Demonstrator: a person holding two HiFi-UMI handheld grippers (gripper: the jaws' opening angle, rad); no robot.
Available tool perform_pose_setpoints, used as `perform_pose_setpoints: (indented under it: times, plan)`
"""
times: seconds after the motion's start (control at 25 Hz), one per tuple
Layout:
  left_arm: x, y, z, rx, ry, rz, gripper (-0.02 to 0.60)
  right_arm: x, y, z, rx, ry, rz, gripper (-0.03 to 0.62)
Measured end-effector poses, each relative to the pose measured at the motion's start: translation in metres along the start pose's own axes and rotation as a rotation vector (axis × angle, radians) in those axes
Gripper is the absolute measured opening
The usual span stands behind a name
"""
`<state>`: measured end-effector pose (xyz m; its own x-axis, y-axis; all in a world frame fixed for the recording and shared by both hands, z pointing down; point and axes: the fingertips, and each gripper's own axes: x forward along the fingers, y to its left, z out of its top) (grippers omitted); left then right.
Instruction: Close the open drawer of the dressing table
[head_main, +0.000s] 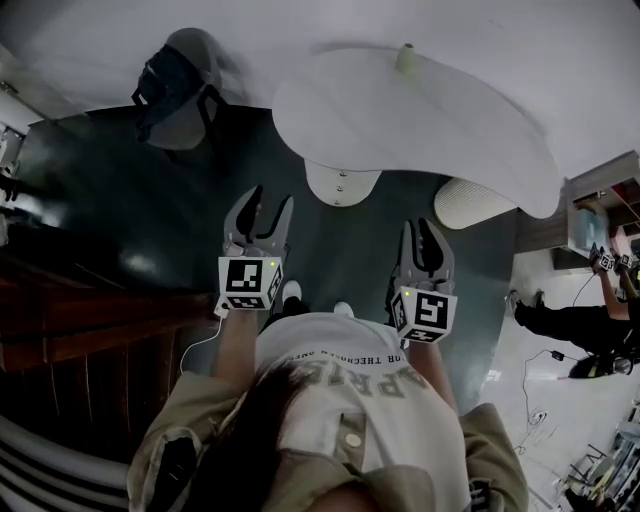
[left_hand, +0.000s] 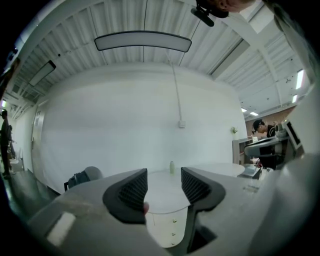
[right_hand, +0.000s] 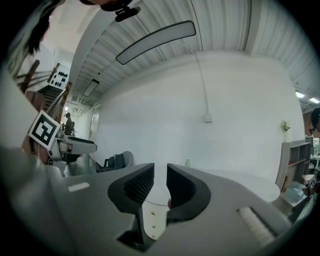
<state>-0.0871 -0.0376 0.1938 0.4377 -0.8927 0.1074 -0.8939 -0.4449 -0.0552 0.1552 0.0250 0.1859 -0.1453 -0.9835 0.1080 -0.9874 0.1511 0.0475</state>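
Standing before a white curved desk (head_main: 450, 120), a person holds a gripper in each hand at waist height, both aimed at the furniture and both well short of it. The left gripper (head_main: 270, 205) has its fingers spread, and its own view shows only open air between them. The right gripper (head_main: 428, 235) has its fingers drawn close together with a narrow gap left, and nothing is pinched there either.

The drawer unit (head_main: 342, 185) sits under the near edge of the desk top, straight ahead of the person and roughly between the two grippers. Its rounded white front carries a column of small knobs. From these angles it cannot be made out whether one of its drawers stands open.

A small pale green bottle (head_main: 406, 57) stands upright near the far edge of the desk top. A chair (head_main: 200, 60) with a dark bag (head_main: 165, 85) on it sits to the left of the desk on the dark floor (head_main: 100, 190). A round white stool (head_main: 470, 203) is tucked partly under the desk's right side. Dark wooden stairs (head_main: 80, 330) rise at the person's left, and a second person (head_main: 575, 325) in dark clothes is at the far right.
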Motion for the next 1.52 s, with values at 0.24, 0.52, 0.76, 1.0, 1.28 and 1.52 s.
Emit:
perform_pose_setpoints:
  times: [0.24,0.52,0.76,1.0,1.28,1.52]
  plan:
    - [0.002,-0.013,-0.003,0.033,0.007,-0.012,0.172,-0.004,-0.006,0.003,-0.015,-0.002,-0.001,0.043]
    - [0.001,-0.014,-0.003,0.036,0.005,-0.011,0.129,-0.007,-0.010,0.001,-0.008,0.006,-0.016,0.025]
    - [-0.001,-0.014,-0.007,0.060,0.007,-0.002,0.090,-0.009,-0.014,-0.001,-0.002,0.013,-0.029,0.006]
    - [-0.001,-0.014,-0.002,0.052,-0.014,0.002,0.008,-0.009,-0.017,-0.002,0.011,0.016,-0.035,0.006]
    - [-0.002,-0.014,0.002,0.077,-0.026,-0.003,0.008,-0.008,-0.017,0.000,0.030,0.013,-0.040,0.006]
    - [-0.002,-0.014,0.006,0.076,-0.031,0.002,0.008,-0.006,-0.020,0.001,0.038,0.009,-0.050,0.005]
